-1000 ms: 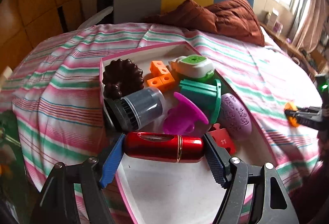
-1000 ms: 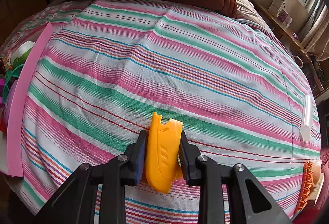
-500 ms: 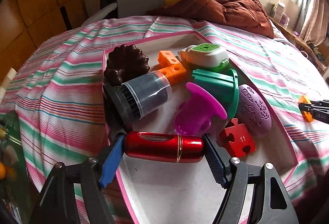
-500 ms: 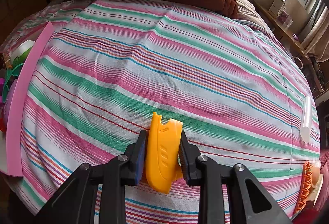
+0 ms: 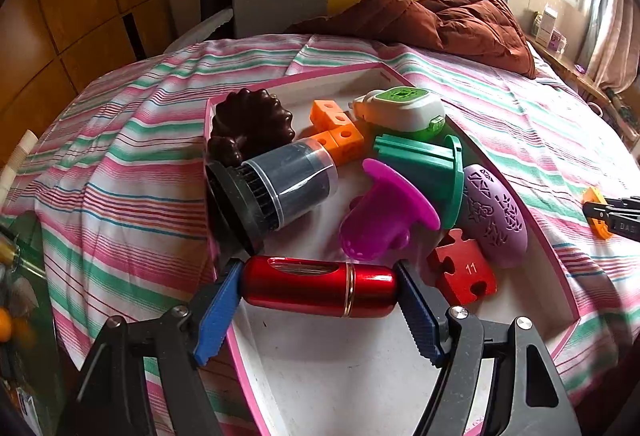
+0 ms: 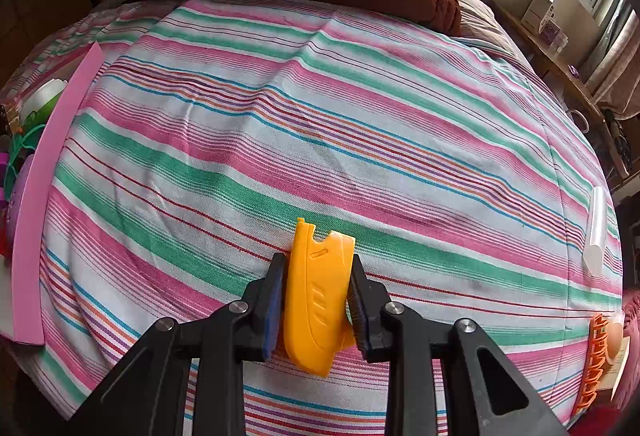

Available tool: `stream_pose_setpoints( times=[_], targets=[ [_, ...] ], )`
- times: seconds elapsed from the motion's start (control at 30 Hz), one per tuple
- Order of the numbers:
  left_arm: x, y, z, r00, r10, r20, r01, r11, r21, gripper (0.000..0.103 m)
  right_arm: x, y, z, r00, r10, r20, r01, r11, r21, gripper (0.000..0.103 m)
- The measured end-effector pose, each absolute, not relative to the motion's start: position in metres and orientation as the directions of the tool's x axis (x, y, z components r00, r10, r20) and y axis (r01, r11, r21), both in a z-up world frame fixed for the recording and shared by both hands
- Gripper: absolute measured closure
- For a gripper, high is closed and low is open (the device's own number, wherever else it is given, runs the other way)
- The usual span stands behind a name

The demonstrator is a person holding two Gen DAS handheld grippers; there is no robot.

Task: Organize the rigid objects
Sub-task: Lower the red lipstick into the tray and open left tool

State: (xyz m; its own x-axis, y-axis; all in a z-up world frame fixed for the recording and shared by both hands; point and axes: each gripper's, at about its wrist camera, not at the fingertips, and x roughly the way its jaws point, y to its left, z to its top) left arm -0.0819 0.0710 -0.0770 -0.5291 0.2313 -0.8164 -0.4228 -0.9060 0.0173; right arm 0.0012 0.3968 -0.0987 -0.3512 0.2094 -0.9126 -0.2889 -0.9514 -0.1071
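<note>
My left gripper (image 5: 318, 290) is shut end to end on a shiny red cylinder (image 5: 318, 286) with a gold band, held crosswise over the near part of the pink-rimmed tray (image 5: 556, 272). The tray holds a dark fluted mould (image 5: 250, 124), a clear jar with a black lid (image 5: 280, 188), orange cubes (image 5: 338, 130), a white and green device (image 5: 400, 110), a green piece (image 5: 424, 172), a magenta piece (image 5: 384, 216), a purple oval (image 5: 494, 216) and a red puzzle piece (image 5: 464, 274). My right gripper (image 6: 316, 300) is shut on a yellow plastic scraper (image 6: 316, 296) above the striped cloth.
The striped cloth (image 6: 320, 116) covers a bed. A brown quilt (image 5: 452, 16) lies at its far end. The tray's pink edge (image 6: 44, 176) runs along the left of the right wrist view. A white tube (image 6: 596, 232) and an orange ridged item (image 6: 596, 360) lie at the right edge.
The left gripper with the red cylinder has drawn nearer the tray's contents, which now look larger and lower. The right gripper and its scraper have kept still.
</note>
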Motion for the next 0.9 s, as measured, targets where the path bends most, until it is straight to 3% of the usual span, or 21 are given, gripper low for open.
stream_pose_setpoints(
  times=[0.9],
  targets=[
    [-0.059,0.051,-0.042,-0.585,0.267,-0.766,-0.366,-0.929,-0.044,0.025,0.002,0.394,-0.097,-0.351,0.231,-0.907,-0.284,-0.950,-0.132,0.074]
  ],
)
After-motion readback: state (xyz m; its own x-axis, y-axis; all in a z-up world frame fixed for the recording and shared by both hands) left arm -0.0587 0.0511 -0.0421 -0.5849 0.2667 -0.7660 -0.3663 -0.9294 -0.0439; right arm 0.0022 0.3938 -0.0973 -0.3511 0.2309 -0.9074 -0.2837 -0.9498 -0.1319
